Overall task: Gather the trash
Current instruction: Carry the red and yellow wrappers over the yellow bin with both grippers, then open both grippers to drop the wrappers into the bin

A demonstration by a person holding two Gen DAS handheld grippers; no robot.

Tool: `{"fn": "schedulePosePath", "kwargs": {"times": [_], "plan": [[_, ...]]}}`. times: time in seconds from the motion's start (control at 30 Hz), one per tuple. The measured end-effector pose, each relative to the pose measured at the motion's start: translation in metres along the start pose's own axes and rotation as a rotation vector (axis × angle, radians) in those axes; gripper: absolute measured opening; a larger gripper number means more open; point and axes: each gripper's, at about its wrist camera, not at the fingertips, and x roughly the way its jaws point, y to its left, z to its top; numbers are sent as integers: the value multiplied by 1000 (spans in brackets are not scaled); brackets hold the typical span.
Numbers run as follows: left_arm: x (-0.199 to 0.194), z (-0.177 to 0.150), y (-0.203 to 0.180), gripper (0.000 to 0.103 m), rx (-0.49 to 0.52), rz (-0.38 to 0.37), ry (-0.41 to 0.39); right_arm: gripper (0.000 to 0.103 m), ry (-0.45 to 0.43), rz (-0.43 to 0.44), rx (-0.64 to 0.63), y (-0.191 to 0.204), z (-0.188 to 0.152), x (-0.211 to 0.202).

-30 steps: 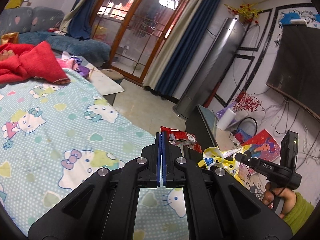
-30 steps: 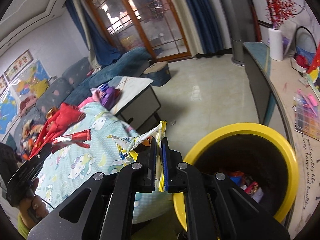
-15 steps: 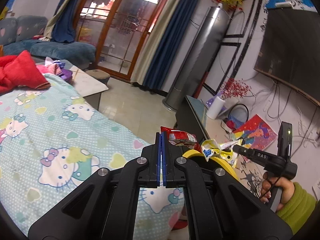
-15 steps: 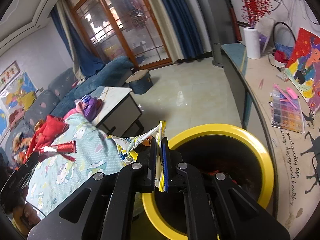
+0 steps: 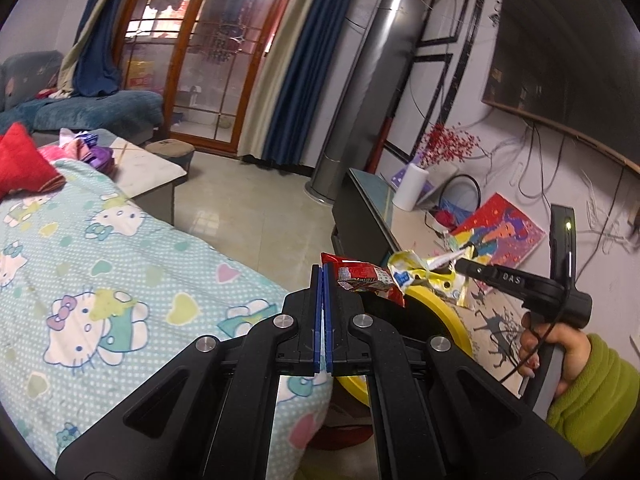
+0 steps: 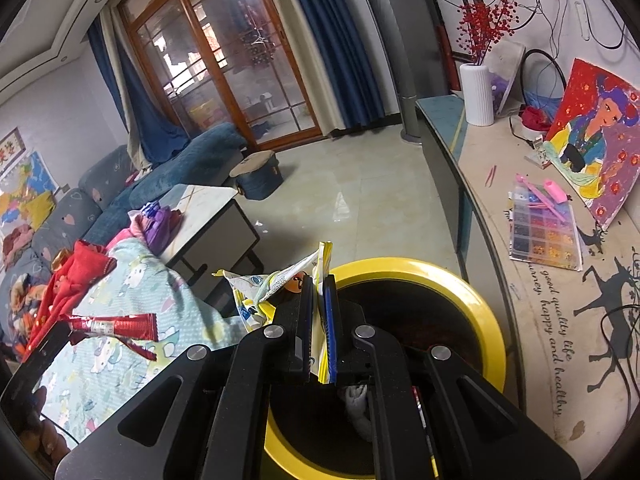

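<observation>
Wrappers sit in both grippers: the left gripper [image 5: 324,276] is clamped flat on a red wrapper [image 5: 366,280] — crinkled foil jutting right of its tips. The right gripper [image 6: 319,292] pinches a yellow wrapper [image 6: 276,284], crumpled film fanning left and upward. Just below and ahead of the right gripper gapes the bin [image 6: 472,292] — round, glossy yellow rim, dark inside.

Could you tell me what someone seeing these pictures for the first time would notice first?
Probably the bright yellow trash bin standing on the floor between the Hello Kitty blanket and the TV counter. Right over it, the right gripper pinches a crumpled yellow wrapper, while the left gripper beside it holds a red wrapper.
</observation>
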Motion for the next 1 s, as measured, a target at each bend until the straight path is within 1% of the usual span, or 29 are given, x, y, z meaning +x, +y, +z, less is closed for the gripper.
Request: {"fn": "schedulePosePath", "kwargs": {"times": [0.17, 0.63, 0.83, 1.0], "plan": [[9, -5, -14, 0, 38, -12, 26, 6, 3, -28, -2, -9, -1, 1], [34, -20, -50, 0, 137, -39, 104, 6, 49, -73, 27, -32, -7, 12], [46, -25, -65, 0, 177, -44, 142, 6, 77, -79, 52, -43, -11, 20], [59, -34, -77, 0, 209, -50, 177, 9, 95, -73, 71, -51, -14, 24]]}}
